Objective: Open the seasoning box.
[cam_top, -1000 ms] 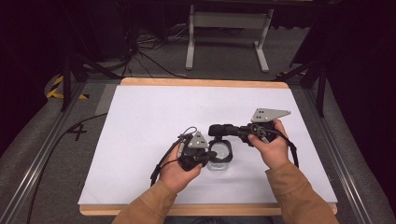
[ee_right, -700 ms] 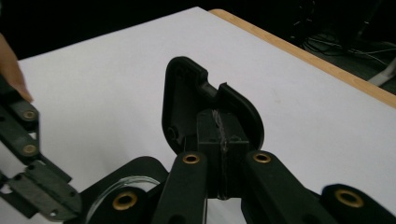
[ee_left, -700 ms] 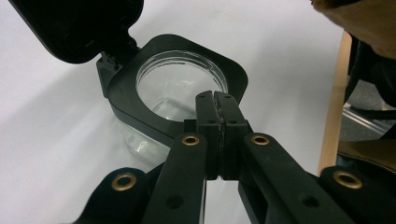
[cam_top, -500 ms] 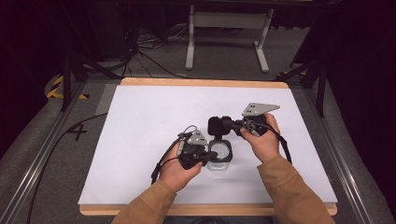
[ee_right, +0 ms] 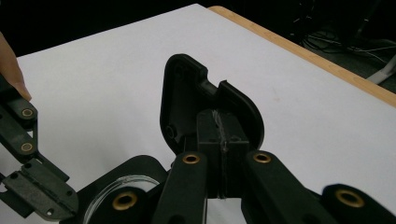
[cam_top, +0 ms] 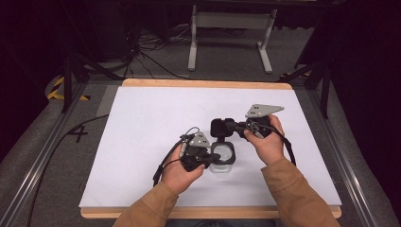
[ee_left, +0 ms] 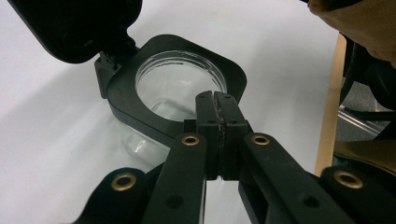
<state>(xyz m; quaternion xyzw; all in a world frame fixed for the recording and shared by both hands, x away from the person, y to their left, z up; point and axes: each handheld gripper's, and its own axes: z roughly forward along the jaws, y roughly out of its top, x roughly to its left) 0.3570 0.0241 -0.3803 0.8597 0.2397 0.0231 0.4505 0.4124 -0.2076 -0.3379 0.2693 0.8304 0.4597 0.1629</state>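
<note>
Currently left hand-held gripper [ee_left: 216, 100] clamps the clear jar's [ee_left: 180, 86] black collar [ee_left: 126, 93]; right hand-held gripper [ee_right: 219, 121] pinches its raised hinged lid [ee_right: 187, 88] on the surface [cam_top: 151, 118].

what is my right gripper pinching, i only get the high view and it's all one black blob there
Observer: The right gripper is shut on the edge of the jar's hinged lid, which stands open.
Operator: and the left one
Observer: The left gripper is shut on the jar's black rim, away from the hinge.
Operator: anything in the jar
Observer: It looks empty; clear glass shows through the mouth.
</note>
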